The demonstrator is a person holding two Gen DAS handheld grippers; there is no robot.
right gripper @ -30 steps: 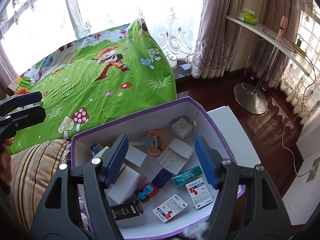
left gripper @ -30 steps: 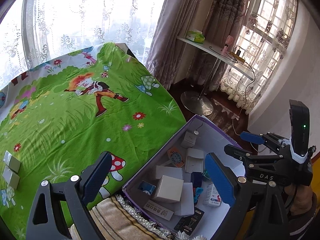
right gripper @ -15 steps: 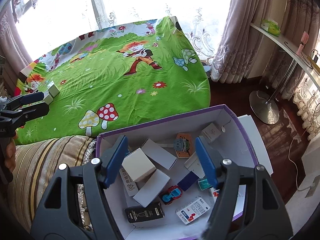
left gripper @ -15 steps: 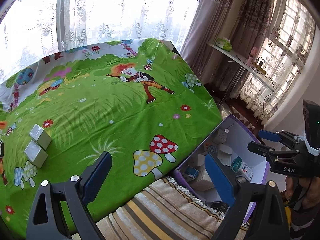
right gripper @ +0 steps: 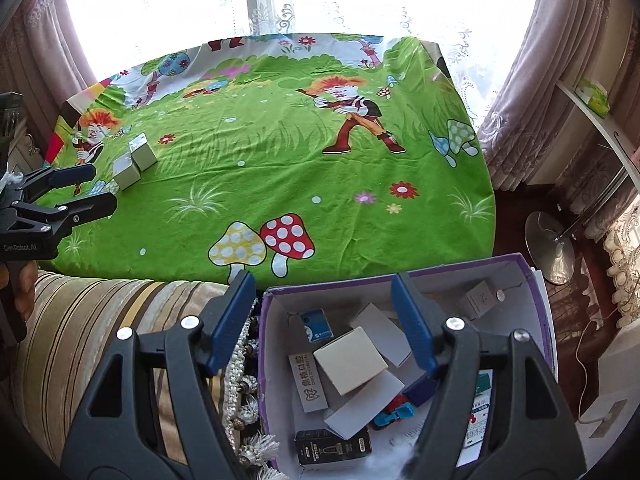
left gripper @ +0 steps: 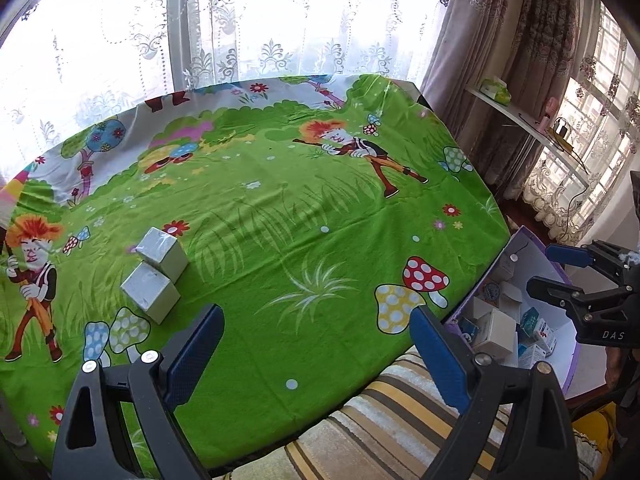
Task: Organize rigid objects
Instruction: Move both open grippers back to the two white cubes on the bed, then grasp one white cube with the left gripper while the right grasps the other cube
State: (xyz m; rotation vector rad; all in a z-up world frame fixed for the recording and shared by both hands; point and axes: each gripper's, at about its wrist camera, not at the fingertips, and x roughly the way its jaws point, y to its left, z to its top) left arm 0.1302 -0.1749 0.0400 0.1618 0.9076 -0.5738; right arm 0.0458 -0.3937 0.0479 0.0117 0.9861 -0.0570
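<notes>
Two silver-grey cube boxes [left gripper: 156, 272] stand side by side on the left of the green cartoon tablecloth [left gripper: 280, 216]; they also show in the right wrist view [right gripper: 134, 160]. My left gripper [left gripper: 316, 356] is open and empty above the table's near edge. A purple cardboard box [right gripper: 400, 276] off the table's right corner holds several small boxes, among them a white cube box [right gripper: 350, 354], a toy car [right gripper: 394, 408] and a black box [right gripper: 332, 446]. My right gripper [right gripper: 324, 324] is open and empty above the purple box's left part.
A striped cushion with a tasselled fringe [right gripper: 100, 320] lies along the table's near edge. Curtains, a white shelf [left gripper: 528, 128] and a round metal stand base [right gripper: 550, 248] are at the right. The right gripper shows in the left view [left gripper: 576, 276].
Both grippers have swung left and pulled back: the left view now faces the table and the two cubes instead of the purple box. The right gripper has shifted toward the box's left edge.
</notes>
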